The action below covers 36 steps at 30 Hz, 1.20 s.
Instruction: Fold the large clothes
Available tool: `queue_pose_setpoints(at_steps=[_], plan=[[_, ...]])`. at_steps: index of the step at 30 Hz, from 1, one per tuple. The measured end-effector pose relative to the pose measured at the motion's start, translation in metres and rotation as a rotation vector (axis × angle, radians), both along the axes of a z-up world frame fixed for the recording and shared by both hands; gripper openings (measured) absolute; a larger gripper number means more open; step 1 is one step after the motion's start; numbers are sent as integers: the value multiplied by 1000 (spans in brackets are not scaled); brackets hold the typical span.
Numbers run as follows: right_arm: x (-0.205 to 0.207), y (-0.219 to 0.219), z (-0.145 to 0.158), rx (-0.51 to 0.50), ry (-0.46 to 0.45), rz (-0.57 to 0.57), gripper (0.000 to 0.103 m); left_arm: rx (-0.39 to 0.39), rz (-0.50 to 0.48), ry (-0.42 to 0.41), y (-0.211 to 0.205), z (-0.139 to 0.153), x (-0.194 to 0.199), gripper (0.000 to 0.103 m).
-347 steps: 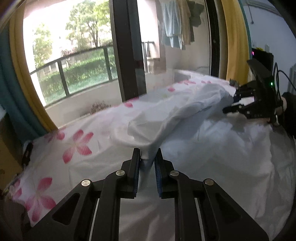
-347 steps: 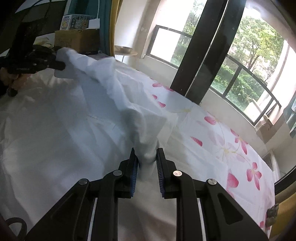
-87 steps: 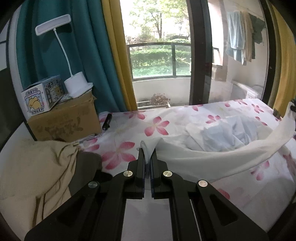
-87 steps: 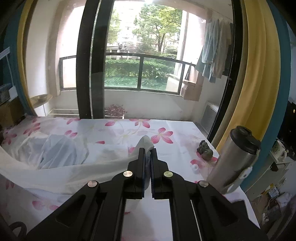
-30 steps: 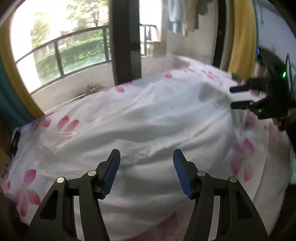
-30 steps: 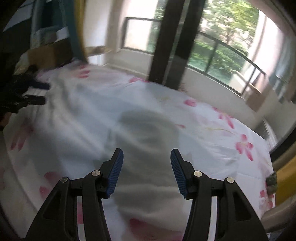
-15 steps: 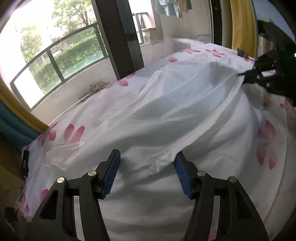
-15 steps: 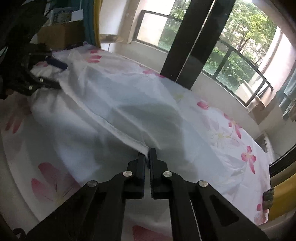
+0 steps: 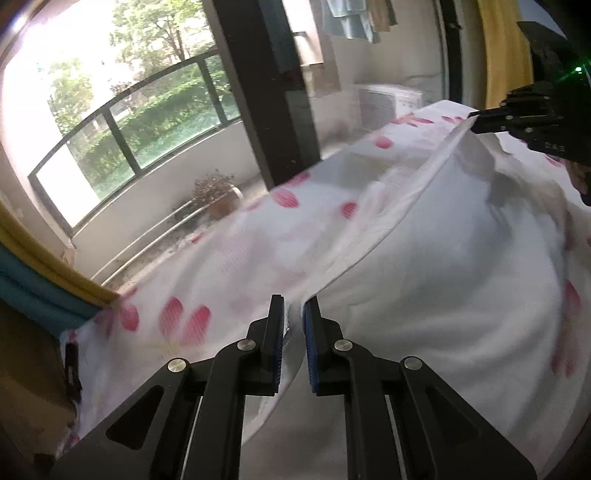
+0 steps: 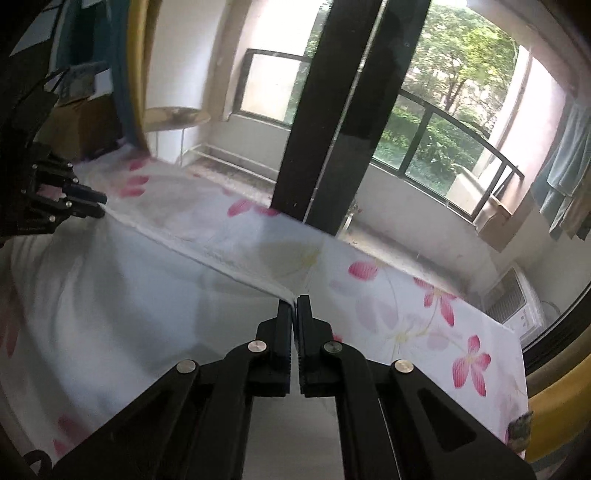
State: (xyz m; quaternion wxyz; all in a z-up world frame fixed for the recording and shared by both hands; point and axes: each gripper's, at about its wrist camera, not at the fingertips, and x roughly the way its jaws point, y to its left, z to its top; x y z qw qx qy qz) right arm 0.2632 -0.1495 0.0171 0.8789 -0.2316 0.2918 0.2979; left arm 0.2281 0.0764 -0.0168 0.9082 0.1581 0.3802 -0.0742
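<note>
- Left wrist view: the left gripper [image 9: 293, 321] has its jaws closing, with the hem of the white cloth [image 9: 443, 266] between the blue pads [image 9: 308, 332].
- The hem runs as a taut, raised edge from these pads up and to the right, ending at the right gripper [image 9: 476, 120], which pinches its far end with fingers together.
- The cloth's long axis follows this hem line; the rest of the fabric hangs below it and billows over the bed [image 9: 177, 321], toward the lower right.
- The bed carries a white sheet with pink flowers, partly blurred.
- Behind the bed: a dark window post [image 9: 266, 92], a balcony railing [image 9: 122, 107], a potted plant [image 9: 218, 192], trees outside, hanging laundry [image 9: 351, 18], and a yellow curtain [image 9: 502, 55] at right.
- Right wrist view: the right gripper [image 10: 294, 306] has its fingers together, clamped on the hem of the cloth [image 10: 110, 295].
- From here the hem runs up and to the left as a straight ridge to the left gripper [image 10: 99, 205], whose tips sit on its other end; their gap cannot be told at this size.
- The cloth lies draped on the near side of this line, covering the left and lower bed [image 10: 424, 314]; the flowered sheet shows bare to the right.
- Beyond: the window post [image 10: 343, 110], railing [image 10: 461, 140], a round side table [image 10: 173, 118], a cardboard box [image 10: 81, 125], yellow and teal curtains [image 10: 129, 66], and laundry [image 10: 569, 173] at right.
</note>
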Motion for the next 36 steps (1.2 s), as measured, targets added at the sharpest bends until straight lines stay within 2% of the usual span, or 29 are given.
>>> queue_pose_setpoints(at_steps=[7, 10, 13, 14, 15, 16, 17, 18, 20, 23, 28, 32, 36], plan=[[45, 8, 1, 37, -8, -43, 1, 8, 79, -32, 13, 4, 52, 12], [60, 12, -8, 44, 19, -44, 1, -49, 135, -16, 23, 1, 75, 12], [73, 12, -18, 48, 39, -65, 2, -146, 201, 52, 35, -2, 92, 13], [75, 12, -20, 41, 39, -74, 2, -164, 211, 66, 36, -1, 94, 20], [80, 12, -24, 17, 46, -95, 3, -184, 198, 84, 37, -1, 93, 38], [83, 12, -28, 0, 52, -110, 4, -203, 186, 93, 36, 0, 90, 48], [85, 12, -30, -15, 56, -121, 13, -217, 181, 97, 37, 1, 86, 57], [86, 10, -34, -30, 51, -137, 29, -218, 183, 97, 39, 3, 81, 57], [86, 8, -34, -43, 42, -158, 42, -207, 197, 88, 44, 9, 68, 57], [81, -1, -30, -46, 41, -172, 42, -193, 252, 67, 64, 16, 41, 57], [63, -32, -19, -53, 24, -217, 43, -195, 420, 38, 107, 15, -15, 57], [39, -71, -11, -5, 40, -279, 43, -286, 547, 66, 134, 0, -61, 58], [11, -107, -16, 19, 73, -352, 44, -335, 593, 104, 135, -21, -89, 58]])
